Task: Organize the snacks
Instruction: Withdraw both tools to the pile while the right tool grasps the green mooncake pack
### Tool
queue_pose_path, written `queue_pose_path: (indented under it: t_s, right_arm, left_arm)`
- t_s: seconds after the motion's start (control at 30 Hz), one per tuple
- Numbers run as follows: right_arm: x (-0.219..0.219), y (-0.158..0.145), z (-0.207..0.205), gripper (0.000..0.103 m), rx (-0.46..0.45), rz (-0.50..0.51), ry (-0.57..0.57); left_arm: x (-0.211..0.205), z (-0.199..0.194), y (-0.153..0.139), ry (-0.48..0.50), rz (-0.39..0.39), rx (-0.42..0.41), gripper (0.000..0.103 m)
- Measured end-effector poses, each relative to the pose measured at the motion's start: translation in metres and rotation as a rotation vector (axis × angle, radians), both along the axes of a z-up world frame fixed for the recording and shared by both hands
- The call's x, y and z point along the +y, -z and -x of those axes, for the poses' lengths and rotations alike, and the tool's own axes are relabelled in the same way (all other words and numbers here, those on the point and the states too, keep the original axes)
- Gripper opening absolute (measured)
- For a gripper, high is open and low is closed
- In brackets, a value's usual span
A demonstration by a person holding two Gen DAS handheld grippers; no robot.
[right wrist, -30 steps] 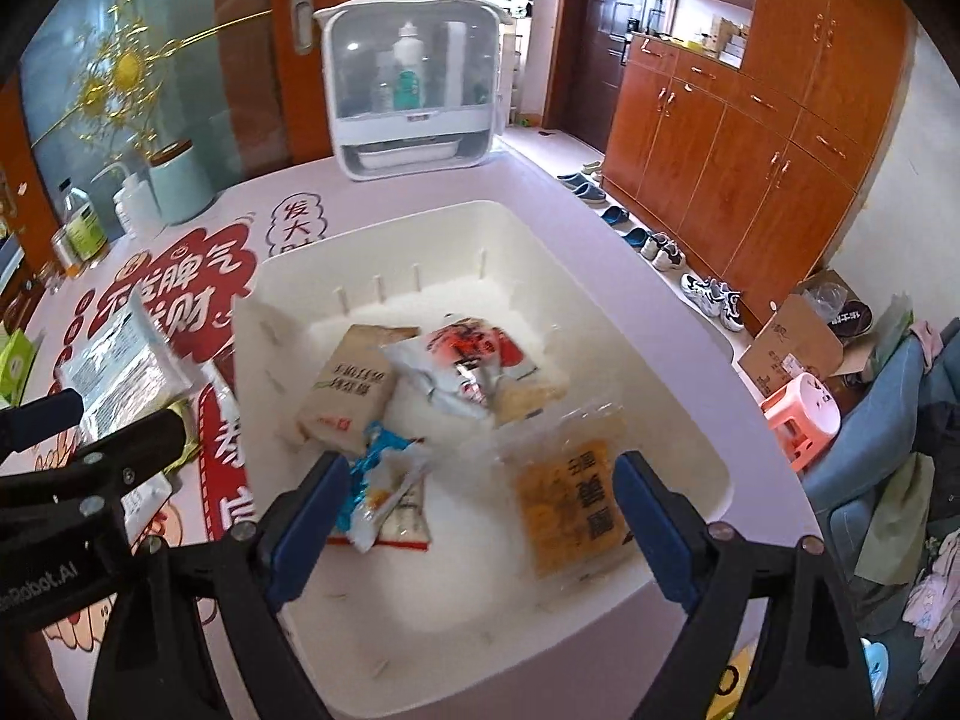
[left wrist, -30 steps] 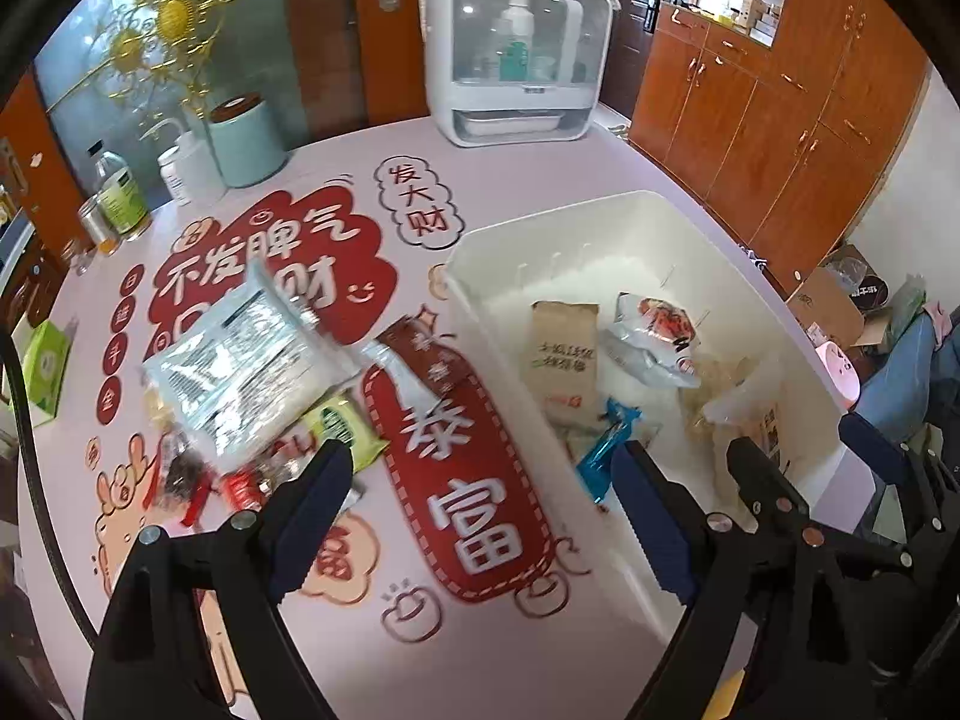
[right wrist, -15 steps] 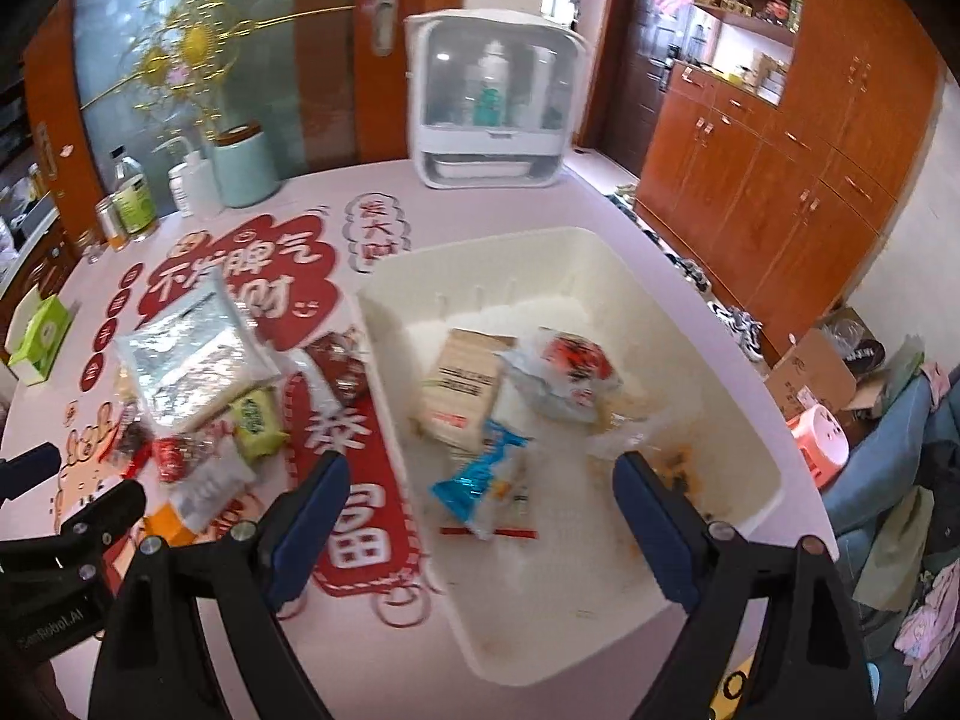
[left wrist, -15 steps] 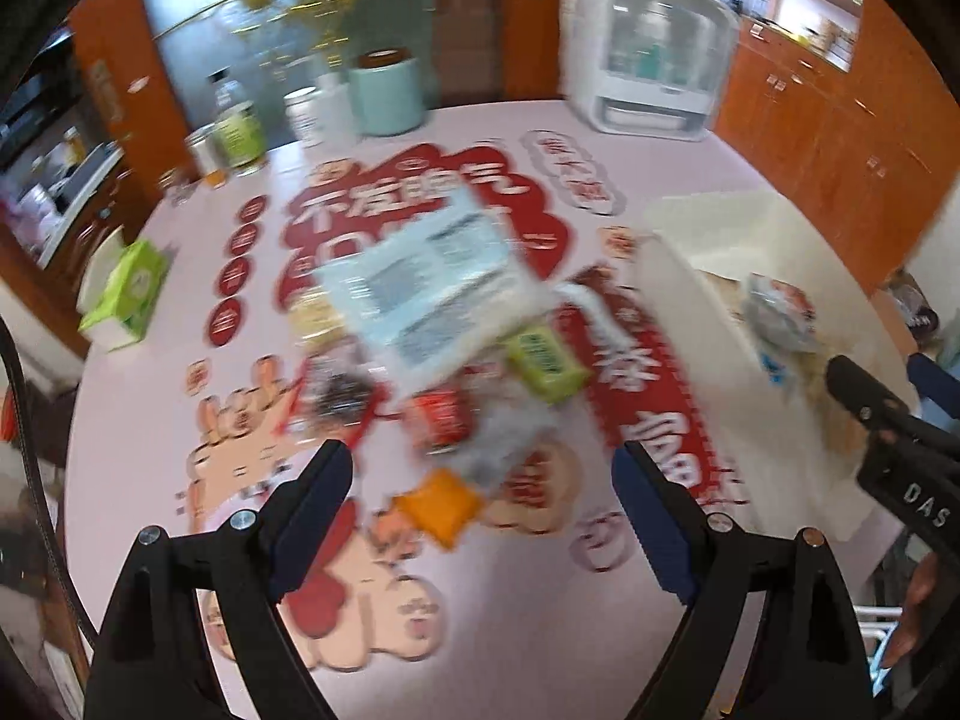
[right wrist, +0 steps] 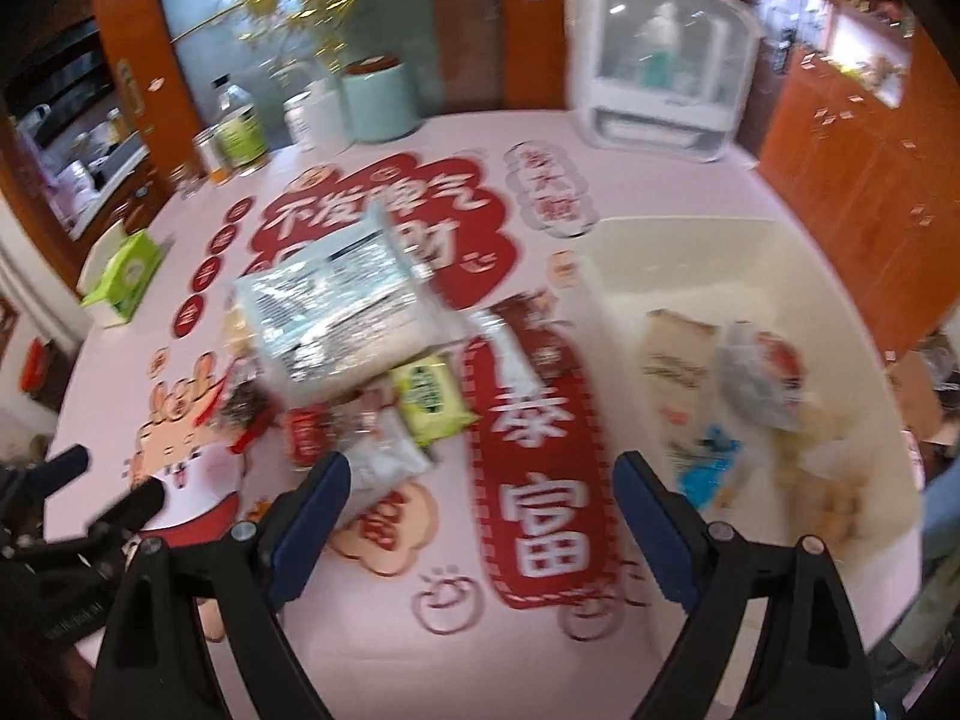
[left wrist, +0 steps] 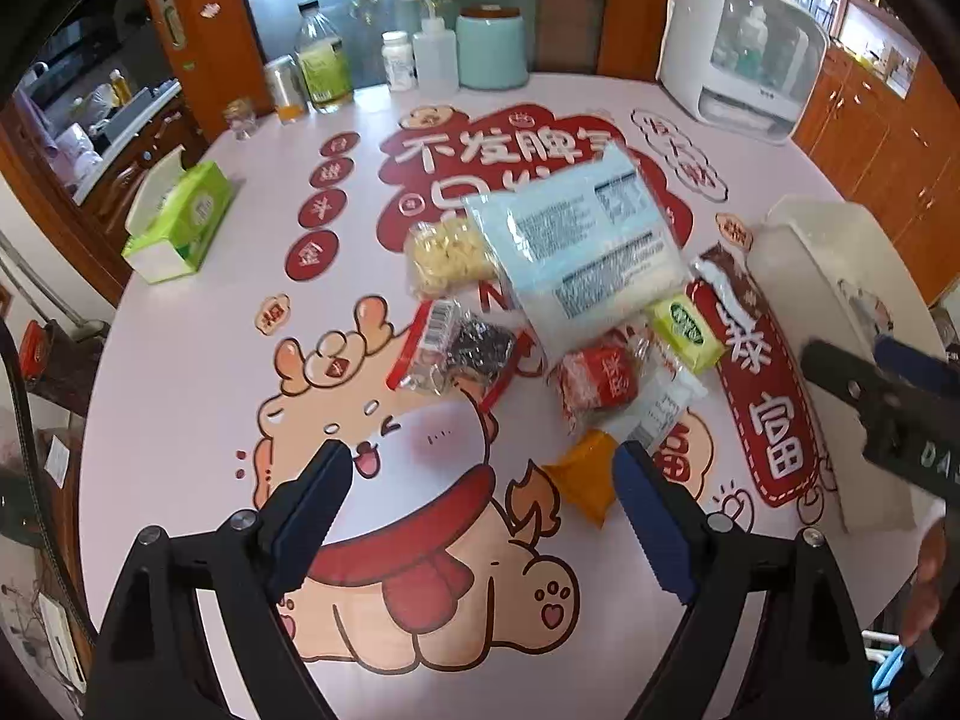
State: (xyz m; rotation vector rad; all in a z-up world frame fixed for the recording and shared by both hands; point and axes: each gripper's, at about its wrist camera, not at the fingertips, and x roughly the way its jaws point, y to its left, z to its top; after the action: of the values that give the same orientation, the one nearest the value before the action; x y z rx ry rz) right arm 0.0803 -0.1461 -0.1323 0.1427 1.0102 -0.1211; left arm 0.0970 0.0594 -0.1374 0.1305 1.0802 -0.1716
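Several snack packs lie heaped mid-table: a large pale blue bag, a yellow candy bag, a dark snack pack, a red packet, a green packet and an orange packet. My left gripper hangs open above the table just short of the heap, nothing between its fingers. My right gripper is open too, over the red banner print between the heap and the white bin, which holds several snacks.
A green tissue box sits at the left. Bottles, a teal canister and a white cabinet-like appliance line the far edge. The right gripper's arm shows at the right of the left wrist view.
Both grippers have swung left, away from the bin and over toward the snack heap. The left one has also come lower. Both stayed open and empty.
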Motion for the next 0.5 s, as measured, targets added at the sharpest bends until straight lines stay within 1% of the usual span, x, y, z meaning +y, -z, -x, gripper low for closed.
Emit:
queue_pose_path:
  t_s: [0.1, 0.2, 0.23, 0.3, 0.37, 0.43, 0.5]
  right_arm:
    - [0.006, 0.011, -0.015, 0.089, 0.014, -0.015, -0.035]
    - [0.004, 0.027, -0.034, 0.081, 0.042, -0.032, -0.054]
    - [0.002, 0.035, -0.043, 0.078, 0.064, -0.034, -0.06]
    - [-0.001, 0.047, -0.055, 0.073, 0.089, -0.037, -0.074]
    - [-0.003, 0.063, -0.071, 0.065, 0.127, -0.017, -0.093]
    - [-0.004, 0.079, -0.086, 0.062, 0.173, -0.017, -0.121]
    - [-0.003, 0.089, -0.094, 0.062, 0.202, -0.034, -0.142]
  left_arm:
    - [-0.005, -0.008, 0.014, 0.01, 0.0, 0.026, 0.088]
    - [-0.016, -0.018, 0.026, 0.046, 0.003, 0.043, 0.088]
    - [-0.02, -0.022, 0.029, 0.058, 0.003, 0.049, 0.088]
    - [-0.03, -0.03, 0.036, 0.093, 0.019, 0.065, 0.088]
    - [-0.04, -0.038, 0.044, 0.119, 0.04, 0.1, 0.088]
    - [-0.047, -0.042, 0.05, 0.128, 0.057, 0.121, 0.088]
    - [-0.051, -0.046, 0.055, 0.124, 0.071, 0.138, 0.088]
